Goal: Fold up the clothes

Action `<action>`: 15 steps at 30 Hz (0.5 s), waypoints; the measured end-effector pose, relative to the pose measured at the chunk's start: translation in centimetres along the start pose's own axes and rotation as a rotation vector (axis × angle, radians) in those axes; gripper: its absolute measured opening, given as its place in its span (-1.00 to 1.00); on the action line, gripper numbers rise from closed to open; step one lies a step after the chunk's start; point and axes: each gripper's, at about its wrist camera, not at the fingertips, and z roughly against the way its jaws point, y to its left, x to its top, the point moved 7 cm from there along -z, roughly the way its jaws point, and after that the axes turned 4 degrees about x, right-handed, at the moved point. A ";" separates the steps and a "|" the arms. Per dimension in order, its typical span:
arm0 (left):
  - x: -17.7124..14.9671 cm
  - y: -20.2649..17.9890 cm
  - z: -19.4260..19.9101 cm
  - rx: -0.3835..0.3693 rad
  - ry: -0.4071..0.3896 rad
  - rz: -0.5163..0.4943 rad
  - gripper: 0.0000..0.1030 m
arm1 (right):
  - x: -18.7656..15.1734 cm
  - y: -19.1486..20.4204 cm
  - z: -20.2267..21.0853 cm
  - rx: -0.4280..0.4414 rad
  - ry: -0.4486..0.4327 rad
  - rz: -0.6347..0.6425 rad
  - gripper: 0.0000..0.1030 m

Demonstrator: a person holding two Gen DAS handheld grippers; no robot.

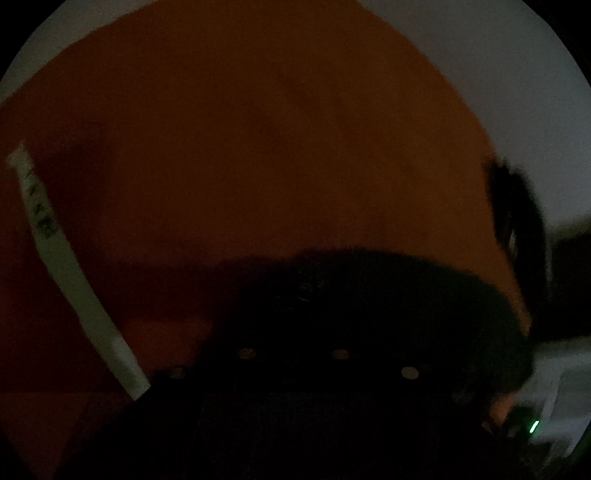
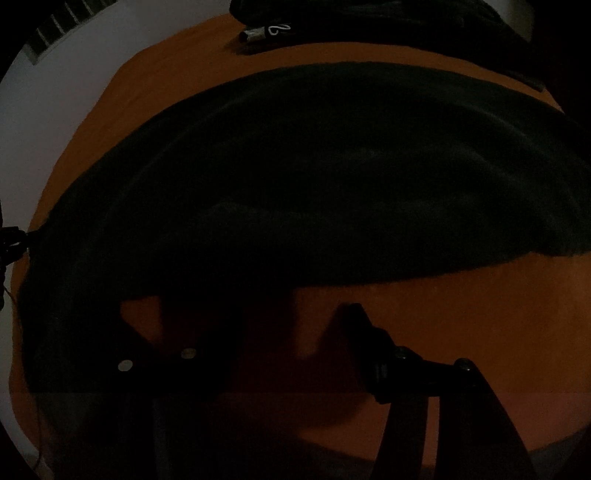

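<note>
A black garment (image 2: 314,177) lies spread across the orange table (image 2: 480,314) in the right wrist view, its near edge just beyond my fingertips. My right gripper (image 2: 266,310) is open over bare orange table, with nothing between its fingers (image 2: 356,321); its left finger reaches the cloth's edge. In the dim, blurred left wrist view, black garment cloth (image 1: 369,295) is bunched over my left gripper (image 1: 332,332). It hides the fingertips, which seem shut on the cloth.
A white strip with dark print (image 1: 55,240) lies on the orange table (image 1: 258,129) at the left. A dark blurred object (image 1: 517,221) stands at the table's right edge. More dark clothing with a small white tag (image 2: 277,29) sits at the far side.
</note>
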 end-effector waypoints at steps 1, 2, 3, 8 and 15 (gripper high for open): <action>0.4 -0.2 1.3 -0.017 -0.055 0.019 -0.83 | 0.1 -0.1 0.1 0.002 -0.003 -0.005 0.09; 0.8 -0.5 2.6 -0.033 -0.110 0.038 -0.83 | 0.1 -0.2 0.3 0.005 -0.008 -0.011 0.09; 1.2 -0.8 3.9 -0.051 -0.165 0.053 -0.83 | 0.2 -0.3 0.5 0.007 -0.015 -0.015 0.09; 3.7 -0.4 4.2 0.020 -0.259 0.011 -0.82 | 0.7 -0.9 1.2 0.009 -0.052 -0.017 0.09; 3.8 2.5 -2.2 0.082 -0.152 0.133 -0.54 | 0.3 -2.5 1.4 0.014 -0.046 -0.040 0.09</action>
